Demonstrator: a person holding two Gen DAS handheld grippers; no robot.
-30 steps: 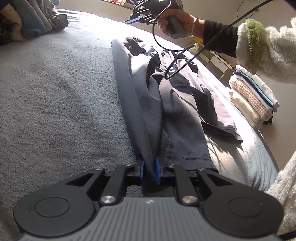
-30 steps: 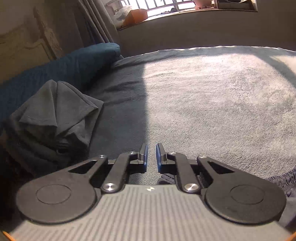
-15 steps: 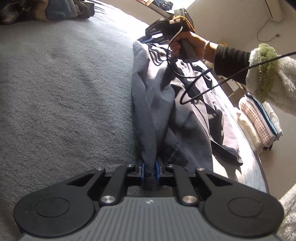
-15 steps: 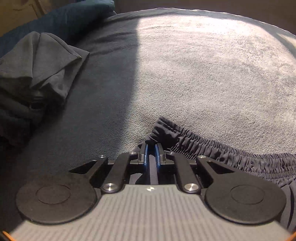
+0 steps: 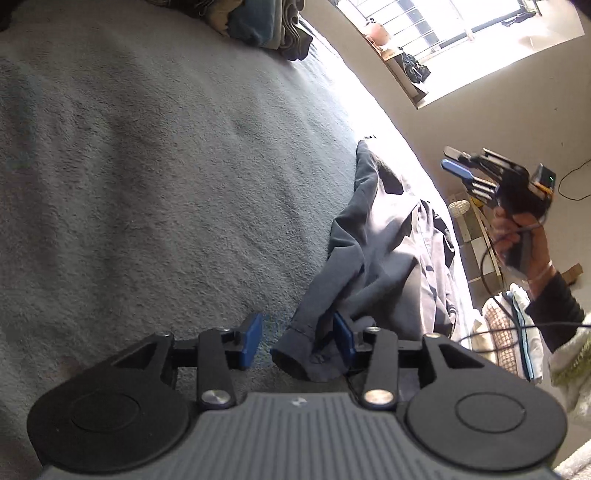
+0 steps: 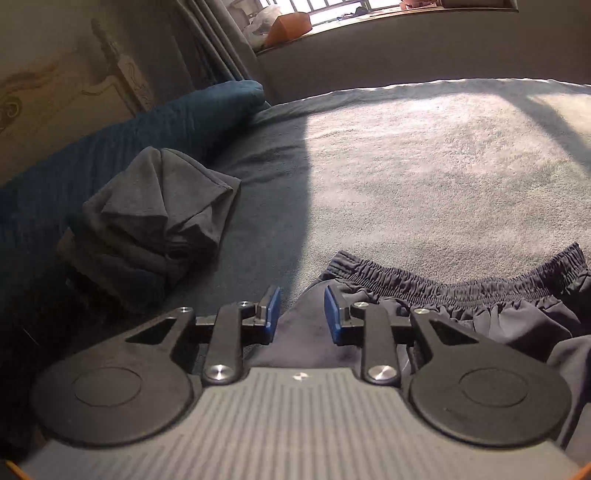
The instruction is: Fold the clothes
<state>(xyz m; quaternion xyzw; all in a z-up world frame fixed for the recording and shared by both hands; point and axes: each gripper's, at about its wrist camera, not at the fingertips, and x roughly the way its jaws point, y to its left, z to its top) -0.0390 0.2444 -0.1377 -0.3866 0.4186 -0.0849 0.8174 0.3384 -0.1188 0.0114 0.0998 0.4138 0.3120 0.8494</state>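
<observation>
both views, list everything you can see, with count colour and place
trousers: 1, dark grey, lying along the bed edge, waistband by the right gripper
bed blanket: 1, grey, under everything
folded garment: 1, dark grey, far left on the bed
pillow: 1, dark blue, at the headboard
clothes pile: 1, mixed colours, far corner
folded stack: 1, white and checked, beside the bed
left gripper: open, around the trouser leg end
right gripper: open, above the waistband

Both views low, close (sharing bed [image 5: 147,166])
</observation>
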